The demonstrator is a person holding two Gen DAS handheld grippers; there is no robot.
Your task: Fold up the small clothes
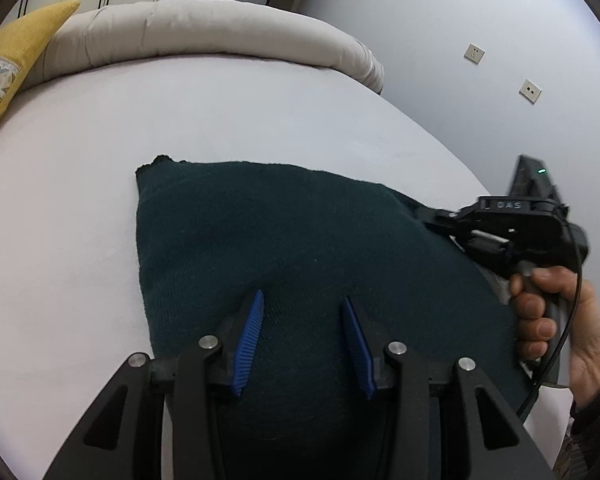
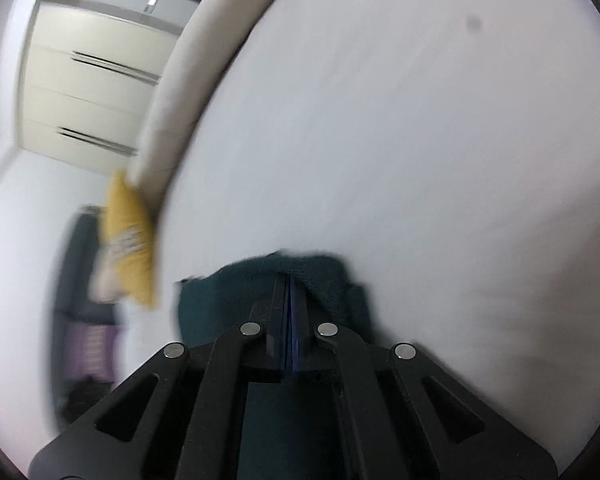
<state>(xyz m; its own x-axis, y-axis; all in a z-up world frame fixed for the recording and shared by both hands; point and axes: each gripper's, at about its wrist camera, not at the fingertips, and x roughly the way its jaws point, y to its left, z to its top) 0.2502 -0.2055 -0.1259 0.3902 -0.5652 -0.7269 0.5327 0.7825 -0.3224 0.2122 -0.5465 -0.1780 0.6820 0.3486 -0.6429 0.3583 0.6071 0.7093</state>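
Note:
A dark teal knitted garment (image 1: 284, 240) lies on the pale bed sheet (image 1: 80, 208). My left gripper (image 1: 303, 300) is open, its blue pads (image 1: 249, 340) spread just above the garment's near part, holding nothing. My right gripper (image 1: 428, 214) shows in the left wrist view at the garment's right edge, held by a hand (image 1: 548, 312). In the blurred right wrist view my right gripper (image 2: 289, 280) is shut on a raised fold of the teal garment (image 2: 324, 280).
A rolled beige duvet (image 1: 204, 28) lies along the far side of the bed. A yellow cushion (image 1: 8, 72) sits at the far left, also in the right wrist view (image 2: 130, 240). The wall with sockets (image 1: 530, 91) is to the right.

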